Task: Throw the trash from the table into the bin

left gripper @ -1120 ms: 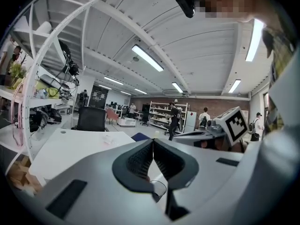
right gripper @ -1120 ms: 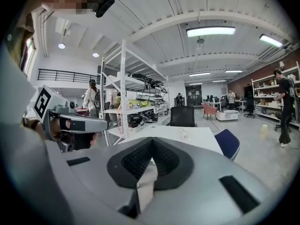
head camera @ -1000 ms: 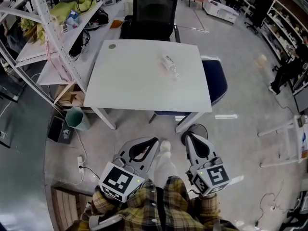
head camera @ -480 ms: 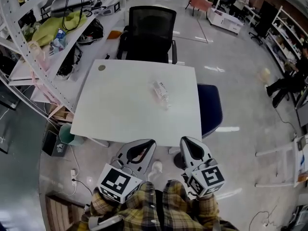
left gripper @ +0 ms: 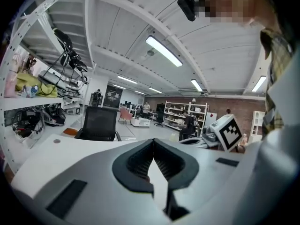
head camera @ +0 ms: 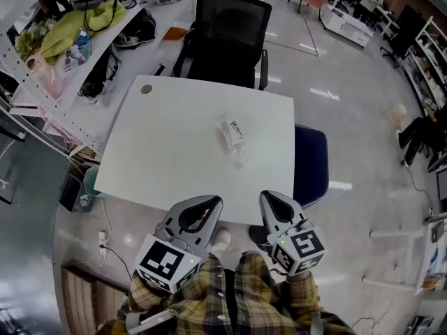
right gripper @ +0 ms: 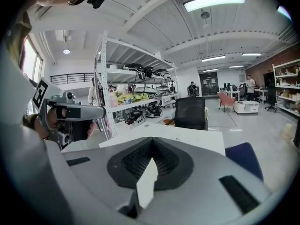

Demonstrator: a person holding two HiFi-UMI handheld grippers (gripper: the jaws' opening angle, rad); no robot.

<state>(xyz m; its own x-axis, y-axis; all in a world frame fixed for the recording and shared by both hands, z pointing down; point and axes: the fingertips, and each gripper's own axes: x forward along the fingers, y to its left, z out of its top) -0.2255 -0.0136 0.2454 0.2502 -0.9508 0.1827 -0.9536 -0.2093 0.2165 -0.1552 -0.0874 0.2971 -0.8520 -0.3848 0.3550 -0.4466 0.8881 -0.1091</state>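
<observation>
A clear plastic bottle [head camera: 232, 139] with a white label lies on its side near the middle of the white table [head camera: 167, 159]. A small round disc [head camera: 146, 88] sits at the table's far left corner. A green bin [head camera: 90, 181] stands on the floor by the table's left side, partly hidden by the tabletop. My left gripper [head camera: 211, 200] and right gripper [head camera: 267, 196] are both shut and hold nothing. Both hover at the table's near edge, short of the bottle. In the gripper views, the left gripper [left gripper: 153, 141] and the right gripper [right gripper: 152, 141] each show jaws that meet at the tips.
A black office chair [head camera: 229, 37] stands at the table's far side and a blue seat [head camera: 311, 165] at its right. White shelving [head camera: 49, 54] with cables and clutter runs along the left. A power strip [head camera: 102, 240] lies on the floor at my left.
The table has drawn closer in the head view. Both grippers have moved forward from over the floor to its near edge. Both stay shut.
</observation>
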